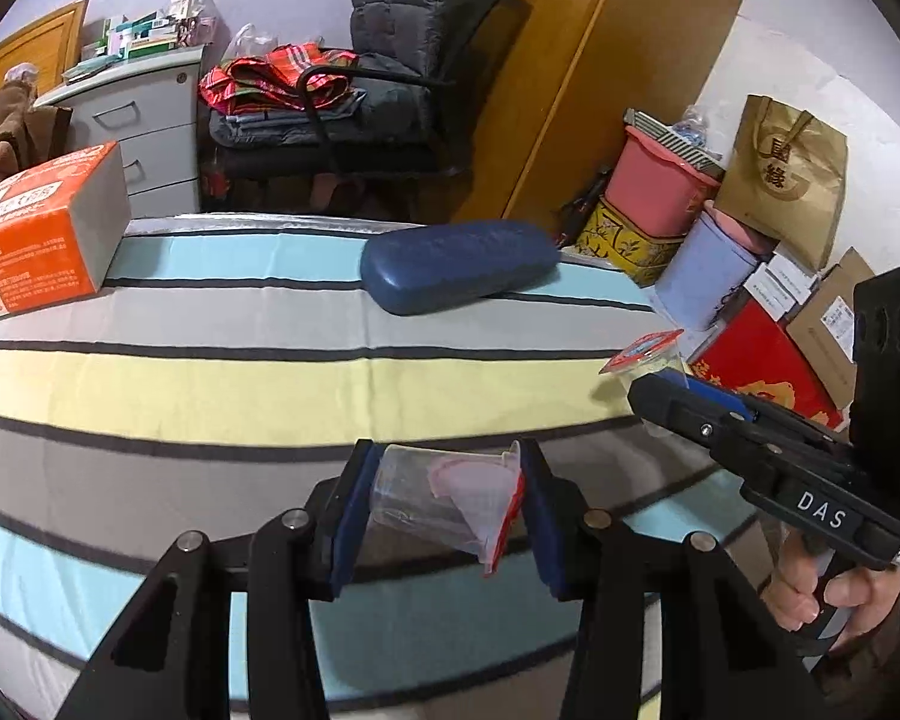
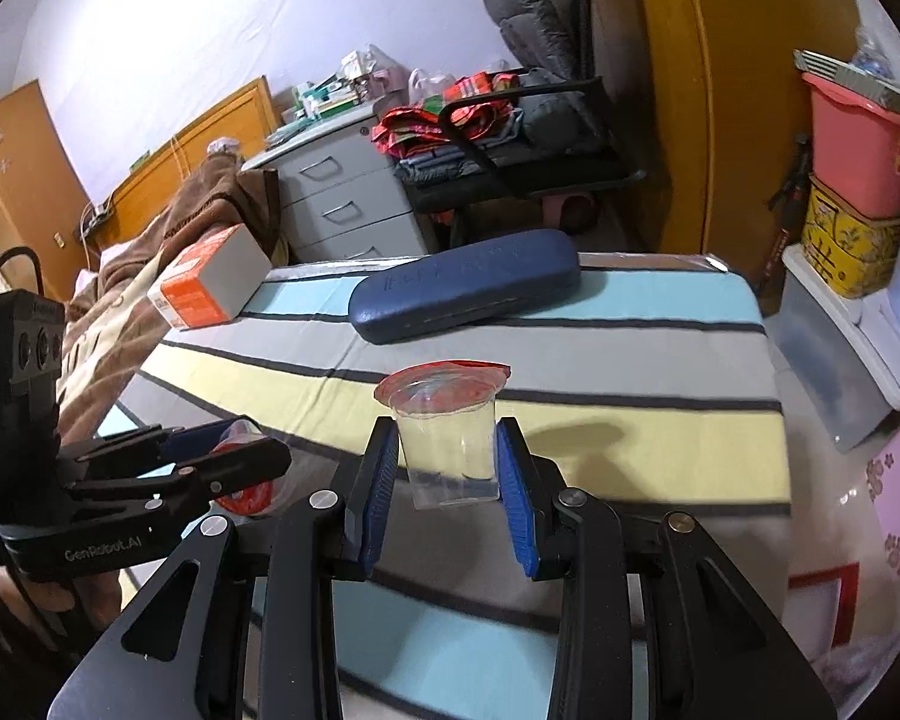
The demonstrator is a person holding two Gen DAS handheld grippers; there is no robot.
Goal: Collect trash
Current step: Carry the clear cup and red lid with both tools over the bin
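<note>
Two clear plastic cups with torn red foil lids are off the striped bedspread (image 1: 210, 384). My left gripper (image 1: 444, 510) is shut on one cup (image 1: 426, 498), which lies sideways between the blue pads with its lid peeled back. My right gripper (image 2: 450, 480) is shut on the other cup (image 2: 450, 450), held upright with its red lid on top. The left wrist view shows the right gripper (image 1: 678, 402) at the right edge with its cup (image 1: 648, 360). The left gripper (image 2: 234, 456) appears at the left of the right wrist view, its cup (image 2: 246, 492) partly hidden.
A blue glasses case (image 1: 462, 264) and an orange and white box (image 1: 42, 234) lie on the bed. Beyond stand a grey drawer unit (image 1: 150, 132) and a chair piled with clothes (image 1: 330, 108). Boxes, a pink bin (image 1: 660, 180) and a paper bag (image 1: 786, 180) crowd the right.
</note>
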